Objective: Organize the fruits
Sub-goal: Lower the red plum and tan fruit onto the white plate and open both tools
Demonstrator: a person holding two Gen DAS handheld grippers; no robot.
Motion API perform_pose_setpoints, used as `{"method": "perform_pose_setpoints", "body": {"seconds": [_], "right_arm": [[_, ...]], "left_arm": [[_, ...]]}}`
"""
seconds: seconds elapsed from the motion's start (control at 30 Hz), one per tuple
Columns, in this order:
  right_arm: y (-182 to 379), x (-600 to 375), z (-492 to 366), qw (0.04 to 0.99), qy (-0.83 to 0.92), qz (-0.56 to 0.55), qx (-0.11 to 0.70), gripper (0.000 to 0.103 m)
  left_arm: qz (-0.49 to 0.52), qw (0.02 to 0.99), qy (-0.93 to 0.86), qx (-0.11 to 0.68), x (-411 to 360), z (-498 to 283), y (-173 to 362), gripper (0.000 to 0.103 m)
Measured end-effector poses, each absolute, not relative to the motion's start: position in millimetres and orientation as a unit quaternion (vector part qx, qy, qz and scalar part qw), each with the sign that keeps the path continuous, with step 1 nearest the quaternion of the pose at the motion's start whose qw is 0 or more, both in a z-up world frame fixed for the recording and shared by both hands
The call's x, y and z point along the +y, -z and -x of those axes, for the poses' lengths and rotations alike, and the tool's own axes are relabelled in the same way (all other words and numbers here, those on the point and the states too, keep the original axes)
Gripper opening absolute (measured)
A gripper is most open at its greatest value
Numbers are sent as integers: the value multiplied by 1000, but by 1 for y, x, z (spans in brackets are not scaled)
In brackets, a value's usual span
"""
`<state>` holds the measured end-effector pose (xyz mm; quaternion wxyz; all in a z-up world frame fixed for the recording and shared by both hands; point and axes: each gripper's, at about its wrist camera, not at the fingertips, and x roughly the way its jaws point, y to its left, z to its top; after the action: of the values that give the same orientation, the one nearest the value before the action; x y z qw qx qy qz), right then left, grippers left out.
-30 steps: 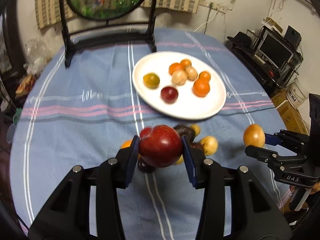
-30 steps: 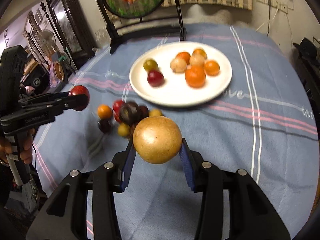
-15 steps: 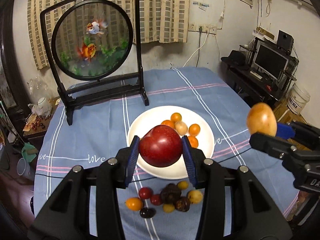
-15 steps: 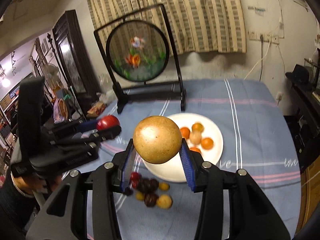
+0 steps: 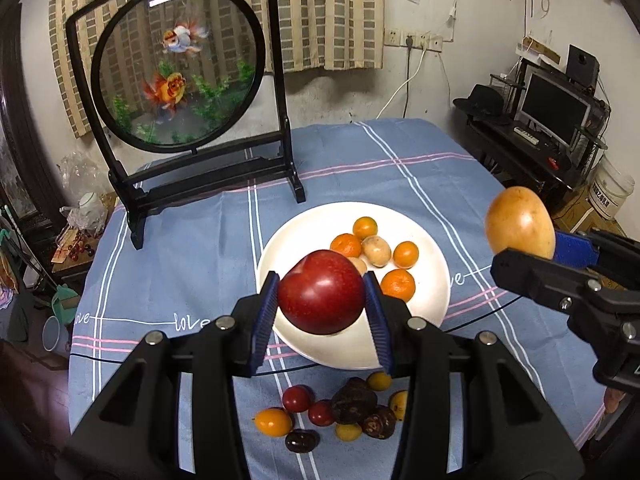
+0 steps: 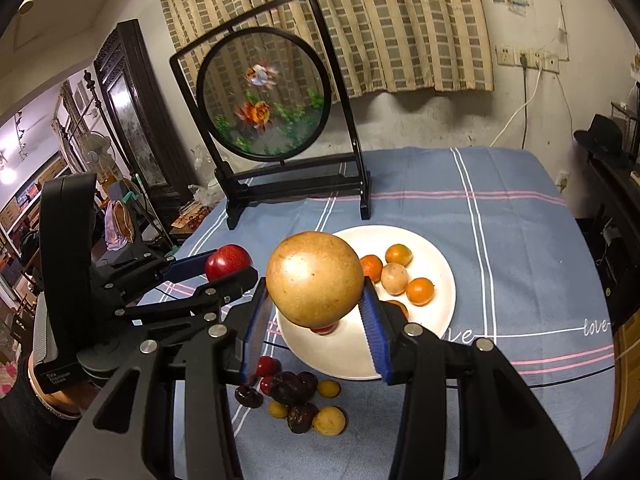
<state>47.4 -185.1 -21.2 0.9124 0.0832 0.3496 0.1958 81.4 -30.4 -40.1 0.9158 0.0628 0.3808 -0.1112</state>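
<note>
My left gripper (image 5: 322,300) is shut on a red apple (image 5: 320,292), held high above the near edge of a white plate (image 5: 434,258). My right gripper (image 6: 314,304) is shut on a tan-yellow pear (image 6: 314,276), also held high over the plate (image 6: 444,276). The plate holds several small oranges (image 5: 398,284) and pale fruits. A pile of small red, yellow and dark fruits (image 5: 340,408) lies on the blue cloth in front of the plate. The pear (image 5: 520,222) shows at the right of the left wrist view; the apple (image 6: 228,262) shows at the left of the right wrist view.
A round goldfish screen in a black stand (image 5: 180,72) stands at the back of the table. The blue striped tablecloth (image 5: 180,260) covers the round table. Monitor and shelves (image 5: 556,108) stand to the right, clutter to the left.
Both grippers have risen from low over the table to high above it with their fruit still held. Since half a second ago they have moved little.
</note>
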Motion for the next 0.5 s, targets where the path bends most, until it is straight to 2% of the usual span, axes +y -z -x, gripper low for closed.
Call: {"method": "perform_pose_setpoints", "body": {"seconds": [0.5], "right_arm": [[64, -190, -87, 898, -187, -83, 389, 44]], "left_arm": [[-79, 903, 118, 407, -46, -126, 80, 43]]}}
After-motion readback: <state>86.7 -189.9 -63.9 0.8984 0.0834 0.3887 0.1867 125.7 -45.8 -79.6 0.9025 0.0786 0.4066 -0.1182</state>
